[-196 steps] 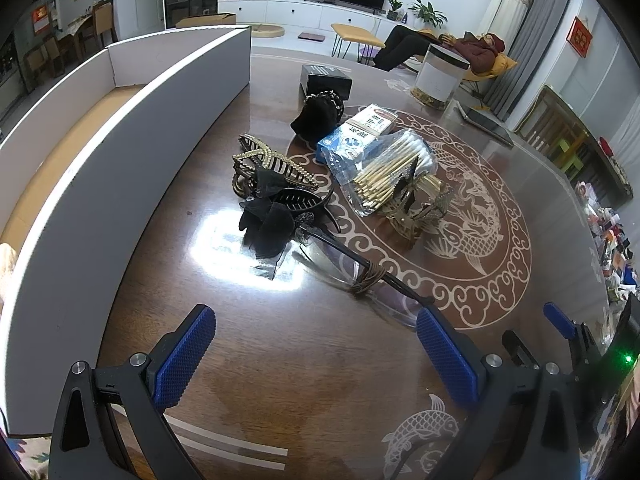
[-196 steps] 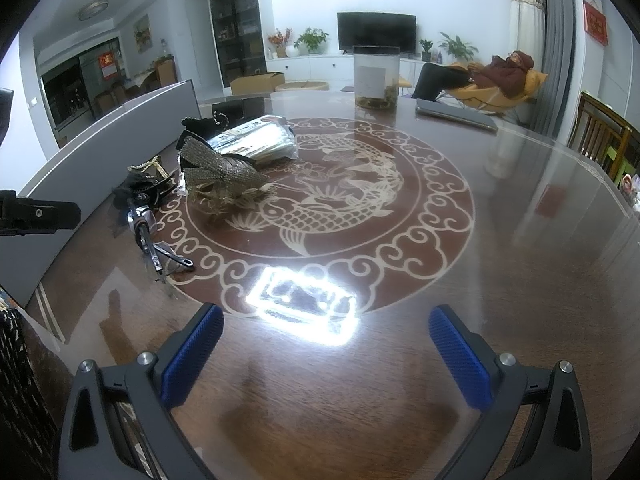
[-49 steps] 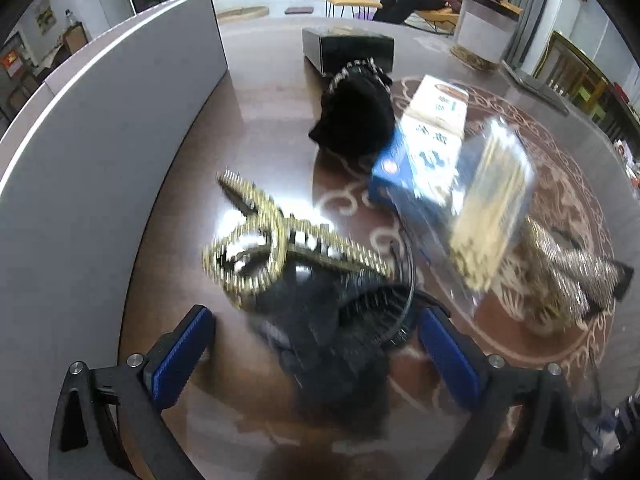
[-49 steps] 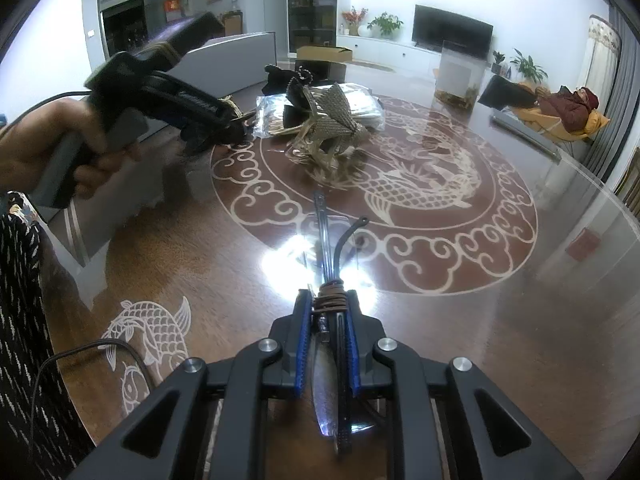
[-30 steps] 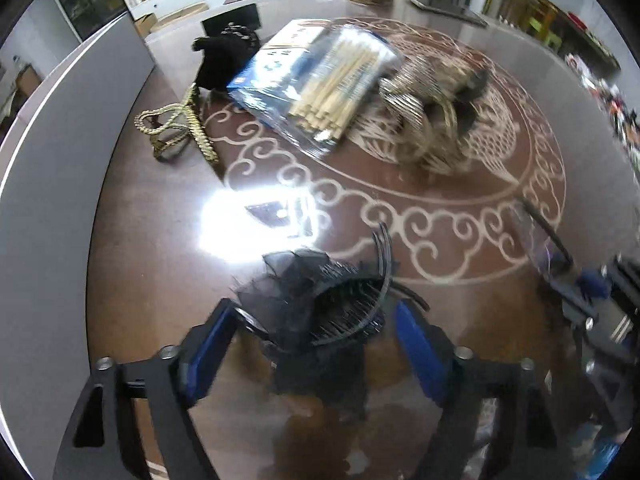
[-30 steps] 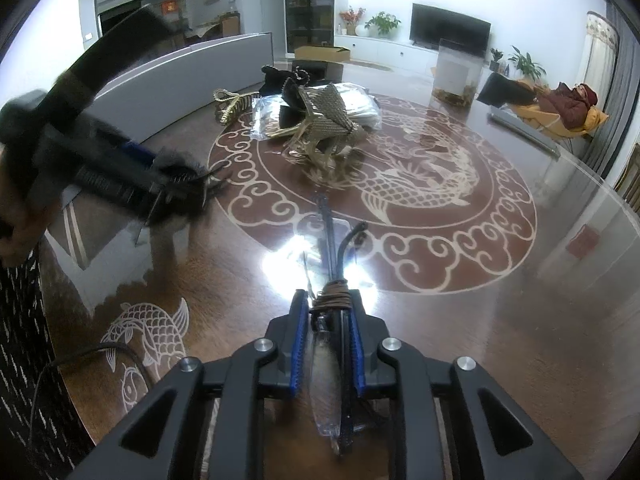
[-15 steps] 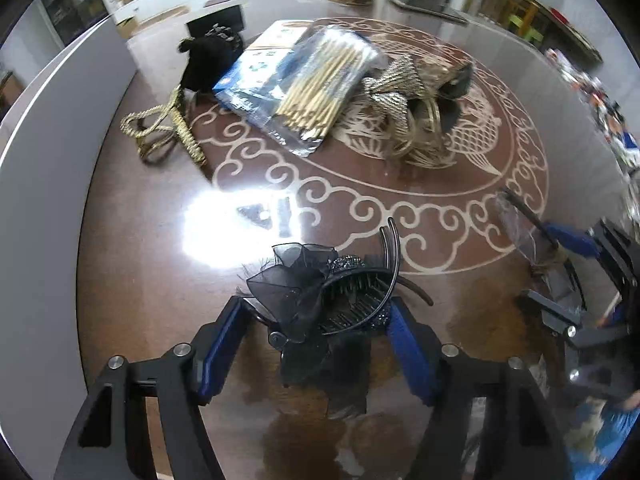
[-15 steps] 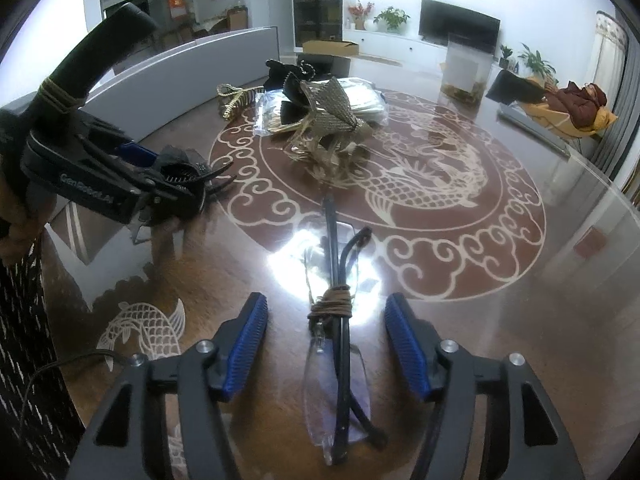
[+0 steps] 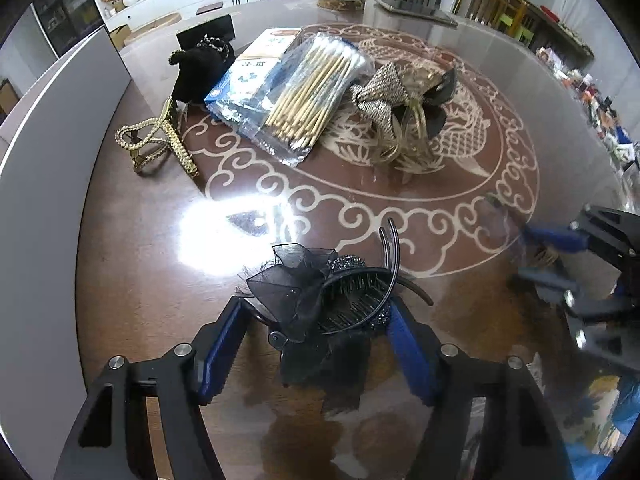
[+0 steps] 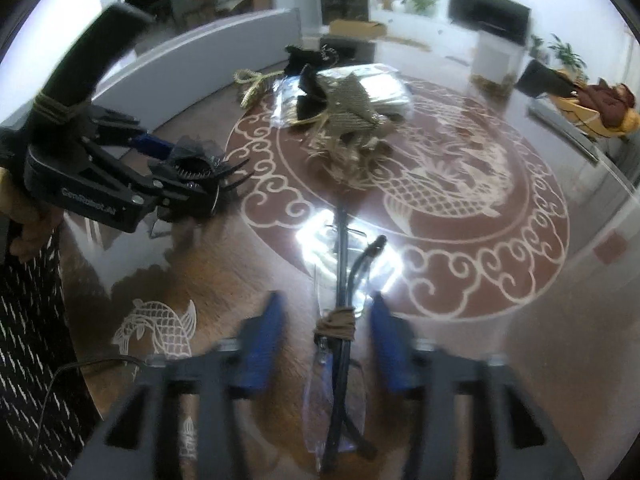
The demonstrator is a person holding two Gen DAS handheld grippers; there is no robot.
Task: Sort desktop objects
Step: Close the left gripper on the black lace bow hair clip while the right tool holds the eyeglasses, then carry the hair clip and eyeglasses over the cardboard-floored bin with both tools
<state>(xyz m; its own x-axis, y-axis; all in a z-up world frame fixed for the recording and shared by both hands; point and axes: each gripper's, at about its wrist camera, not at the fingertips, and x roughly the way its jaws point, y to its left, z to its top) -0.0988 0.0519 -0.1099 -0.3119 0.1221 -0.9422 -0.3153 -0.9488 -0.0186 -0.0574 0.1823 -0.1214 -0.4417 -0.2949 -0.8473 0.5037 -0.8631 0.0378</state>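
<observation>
The left gripper [image 9: 316, 320] pinches a black hair clip [image 9: 320, 304] with a gauze bow between its blue pads [image 9: 408, 356], one pad on each side of the clip. The clip is held low over the brown table [image 9: 132, 248], on the near side of the bright light reflection [image 9: 216, 236] and just outside the white scroll ring of the dragon emblem [image 9: 452, 148].

In the right wrist view the right gripper [image 10: 326, 344] is blurred and its jaws are closing. A folded pair of glasses [image 10: 340, 364] with a brown band around its temples lies on the table between the pads, but a gap shows on both sides, so the pads do not press on it. The glasses lie at the near edge of the emblem, with the temples pointing toward its centre.

On the emblem lies a grey woven bow hair clip [image 9: 384, 100] with beige strands. Beside it, at the left edge of the emblem, a clear bag of cotton swabs [image 9: 308, 92] rests on a blue and white box [image 9: 244, 76]. Left of the box sits a black fabric hair piece [image 9: 200, 68], and near it, outside the emblem, a gold claw clip [image 9: 160, 140]. A long white panel [image 9: 52, 132] stands along the left edge of the table
</observation>
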